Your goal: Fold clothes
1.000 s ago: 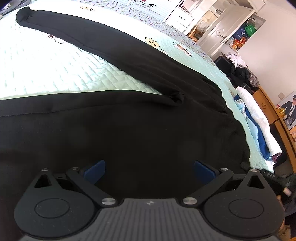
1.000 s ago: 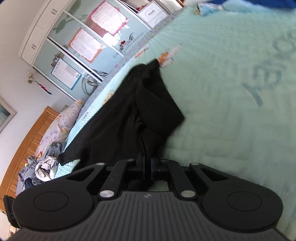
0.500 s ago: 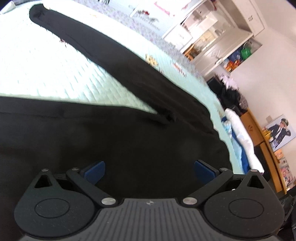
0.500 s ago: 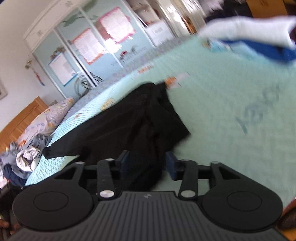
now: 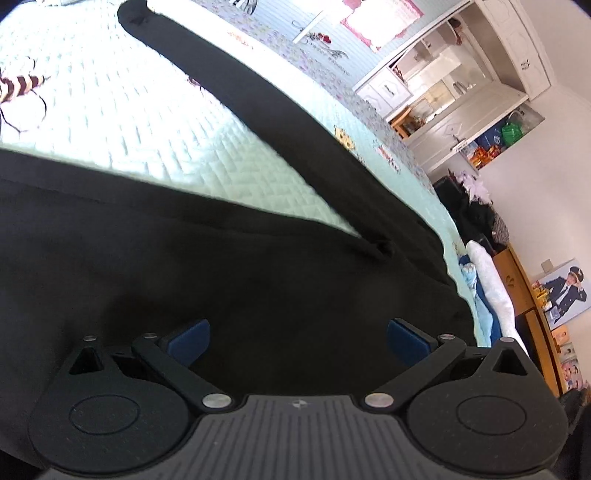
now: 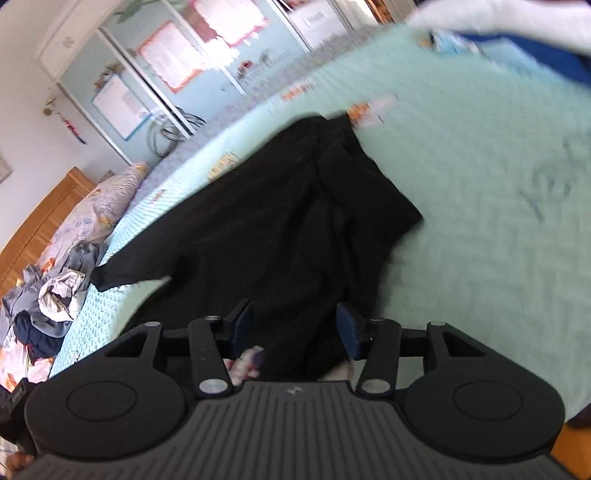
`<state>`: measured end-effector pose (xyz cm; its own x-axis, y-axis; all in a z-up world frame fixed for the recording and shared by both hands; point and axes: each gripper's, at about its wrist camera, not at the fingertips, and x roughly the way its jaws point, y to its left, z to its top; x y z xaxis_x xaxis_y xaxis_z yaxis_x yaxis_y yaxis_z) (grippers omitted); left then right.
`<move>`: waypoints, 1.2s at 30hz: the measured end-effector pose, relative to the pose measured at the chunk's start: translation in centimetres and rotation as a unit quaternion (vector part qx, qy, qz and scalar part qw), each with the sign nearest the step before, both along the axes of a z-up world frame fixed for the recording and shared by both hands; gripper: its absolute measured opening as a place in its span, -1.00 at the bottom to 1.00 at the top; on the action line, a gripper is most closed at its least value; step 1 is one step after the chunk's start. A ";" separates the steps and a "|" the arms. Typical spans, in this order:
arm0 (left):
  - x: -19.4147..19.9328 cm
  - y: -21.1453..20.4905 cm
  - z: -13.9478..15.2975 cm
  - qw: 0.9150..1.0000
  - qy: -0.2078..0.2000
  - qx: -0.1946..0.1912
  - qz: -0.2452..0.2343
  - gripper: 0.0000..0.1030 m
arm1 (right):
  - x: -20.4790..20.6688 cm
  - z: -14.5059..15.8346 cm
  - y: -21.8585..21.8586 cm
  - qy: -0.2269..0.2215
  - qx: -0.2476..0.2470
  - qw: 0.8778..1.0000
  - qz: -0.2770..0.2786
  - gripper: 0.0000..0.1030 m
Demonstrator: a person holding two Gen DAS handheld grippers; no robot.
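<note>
The right hand-held gripper [image 6: 294, 328] had released the black garment [image 6: 280, 221]; both hand-held grippers gaped empty, the left hand-held gripper [image 5: 298, 338] above cloth barely folded on the bed [image 6: 480, 184].

The black garment [image 5: 229, 280] runs off the left and bottom edges of the left wrist view, so its full shape cannot be told; the left gripper [image 5: 298, 336] body hides the cloth below the pads. In the right wrist view, the folded stack [image 6: 517, 33] beyond the garment is blurred and cut by the top edge. Something pale and pinkish under the right gripper [image 6: 294, 325] is too hidden to identify.
</note>
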<state>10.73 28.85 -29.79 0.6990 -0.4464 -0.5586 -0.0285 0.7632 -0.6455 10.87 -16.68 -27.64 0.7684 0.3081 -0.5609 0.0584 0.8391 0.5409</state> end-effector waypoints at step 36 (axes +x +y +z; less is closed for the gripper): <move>-7.8 12.5 9.9 0.947 -0.049 0.106 0.300 0.99 | 1.3 0.9 -3.8 -0.085 0.113 0.990 -0.024 0.40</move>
<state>2.92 41.33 -19.86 0.8446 0.1621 -0.5103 -0.4452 0.7421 -0.5011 12.19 -20.46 -26.74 0.8621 0.3717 -0.3443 -0.0121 0.6944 0.7195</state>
